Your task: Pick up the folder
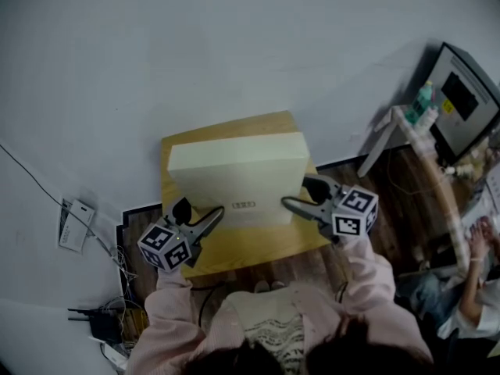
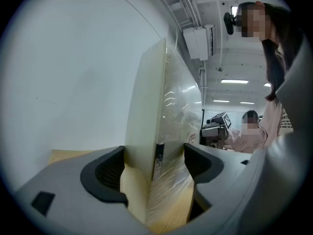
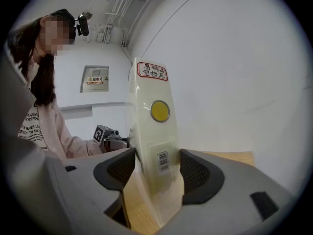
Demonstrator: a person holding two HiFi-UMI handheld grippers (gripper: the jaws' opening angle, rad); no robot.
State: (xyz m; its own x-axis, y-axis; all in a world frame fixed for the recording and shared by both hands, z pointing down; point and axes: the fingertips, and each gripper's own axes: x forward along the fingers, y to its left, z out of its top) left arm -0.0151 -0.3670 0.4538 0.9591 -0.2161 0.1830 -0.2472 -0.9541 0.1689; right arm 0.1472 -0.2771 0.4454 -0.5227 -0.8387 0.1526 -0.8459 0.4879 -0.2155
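A pale cream box folder (image 1: 238,174) stands on edge on a small wooden table (image 1: 258,248). My left gripper (image 1: 199,212) straddles its left end, and my right gripper (image 1: 303,194) straddles its right end. In the left gripper view the folder's narrow end (image 2: 151,106) fills the space between the dark pads, with the left gripper (image 2: 154,165) shut on it. In the right gripper view the end with a yellow dot and a barcode (image 3: 154,131) sits between both pads, the right gripper (image 3: 156,168) shut on it. The folder's bottom edge is hidden behind the jaws.
The table stands against a white wall (image 1: 195,45). To the left on the floor lie a white device (image 1: 76,225) and cables with a black box (image 1: 94,323). At the right are a desk with a green bottle (image 1: 422,100), a monitor (image 1: 465,100) and another person (image 1: 469,287).
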